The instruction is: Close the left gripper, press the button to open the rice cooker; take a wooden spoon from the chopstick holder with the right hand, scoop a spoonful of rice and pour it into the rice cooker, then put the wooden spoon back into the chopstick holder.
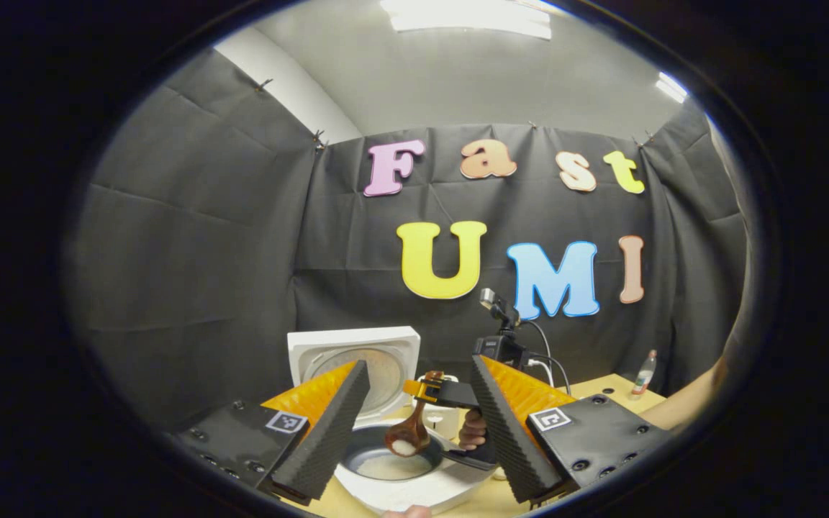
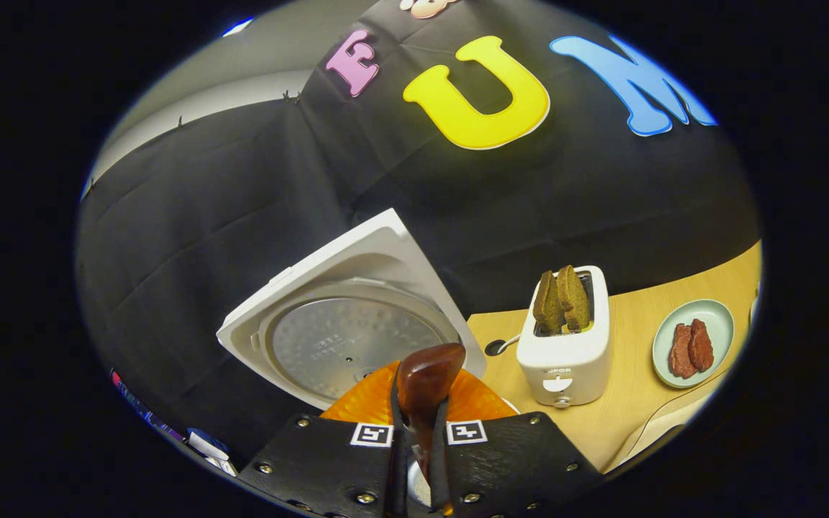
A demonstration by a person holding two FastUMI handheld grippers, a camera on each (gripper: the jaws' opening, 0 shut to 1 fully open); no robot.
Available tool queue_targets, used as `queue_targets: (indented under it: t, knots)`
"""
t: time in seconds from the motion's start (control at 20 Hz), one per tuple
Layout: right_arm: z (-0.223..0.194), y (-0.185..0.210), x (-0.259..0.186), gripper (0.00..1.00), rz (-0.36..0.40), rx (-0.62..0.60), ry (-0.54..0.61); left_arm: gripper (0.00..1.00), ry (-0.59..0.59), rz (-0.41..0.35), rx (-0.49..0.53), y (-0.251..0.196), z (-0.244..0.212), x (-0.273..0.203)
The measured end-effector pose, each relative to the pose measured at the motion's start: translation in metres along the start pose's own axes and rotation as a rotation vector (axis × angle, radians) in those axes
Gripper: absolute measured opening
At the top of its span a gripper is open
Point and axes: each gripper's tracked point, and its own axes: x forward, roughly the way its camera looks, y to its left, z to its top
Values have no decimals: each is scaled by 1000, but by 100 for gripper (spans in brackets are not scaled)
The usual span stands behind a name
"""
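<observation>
Right hand-held gripper [image 2: 414, 460] clamped on the spoon [image 1: 409, 432] over the cooker [image 1: 414, 489], left hand-held gripper [image 1: 414, 424] apart; tilting early could spill rice [image 1: 403, 447] onto the counter [image 2: 637, 403].

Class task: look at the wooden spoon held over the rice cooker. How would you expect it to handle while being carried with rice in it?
The spoon looks stiff, so it should not bend. Its glossy handle may slip or swivel in the right tongs. Its bowl hangs low over the cooker, so the loose rice would likely spill if tilted.
</observation>
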Motion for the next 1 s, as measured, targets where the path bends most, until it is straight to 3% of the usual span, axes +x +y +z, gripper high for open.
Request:
queue_targets:
  t: [0.2, 0.45, 0.65, 1.0]
  knots:
    - [-13, -2, 1, 13, -16, -108, 22, 96, -6, 9, -2, 1, -3, -9]
    - [-25, 3, 3, 13, -2, -172, 49, 100, -5, 16, -7, 5, -7, -13]
    - [-35, 12, 4, 13, 29, -251, 66, 96, -13, 25, -13, 7, -6, -13]
    - [-52, 23, 9, 13, 67, -403, 100, 100, -11, 51, -26, 11, -13, -14]
